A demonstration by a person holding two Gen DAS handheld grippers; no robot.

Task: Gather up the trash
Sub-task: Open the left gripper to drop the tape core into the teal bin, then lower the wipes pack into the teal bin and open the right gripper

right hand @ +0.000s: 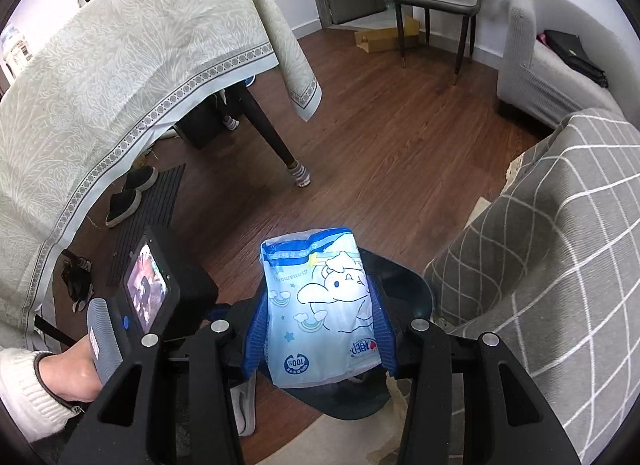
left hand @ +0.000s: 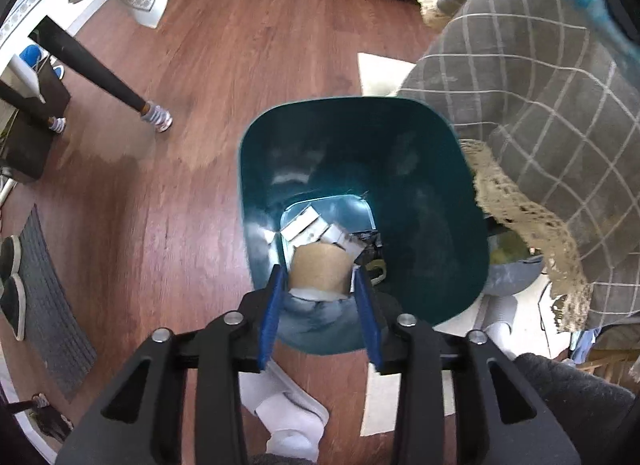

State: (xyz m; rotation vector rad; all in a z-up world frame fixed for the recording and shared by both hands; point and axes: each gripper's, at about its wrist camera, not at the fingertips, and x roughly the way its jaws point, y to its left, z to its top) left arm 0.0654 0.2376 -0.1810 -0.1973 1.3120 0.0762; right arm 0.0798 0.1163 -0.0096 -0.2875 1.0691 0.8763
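The cup (left hand: 319, 267) sits between the blue fingers of the left gripper (left hand: 320, 289), clamped by its brown paper wall with the base toward the camera and the mouth pointing down into the bin (left hand: 448, 233). A paper cup looks light and thin-walled, so it should crush easily under a hard squeeze; the sides near the stiffer base, where the fingers now meet it, seem the safest hold. It hangs just above the bin's opening, and beyond it, on the bin floor, lie white scraps (left hand: 308, 225) and some darker bits too small to identify.

The pack (right hand: 320, 309), a soft blue-and-white plastic pouch with a cartoon print, is pinched between the fingers of the right gripper (right hand: 320, 341). Its film looks slick and limp, probably light, and it bulges ahead of the fingers; a grip across the fuller lower body, as now, should hold better than one on the crimped top seam, which could slip. Directly behind and below it lies the dark rim of the bin (right hand: 416, 297).

To the left of the right gripper the person's left hand (right hand: 76, 369) holds the other gripper's handle. To its right a grey checked cloth (right hand: 560, 245) drapes down, and the wooden floor (right hand: 380, 137) spreads ahead.
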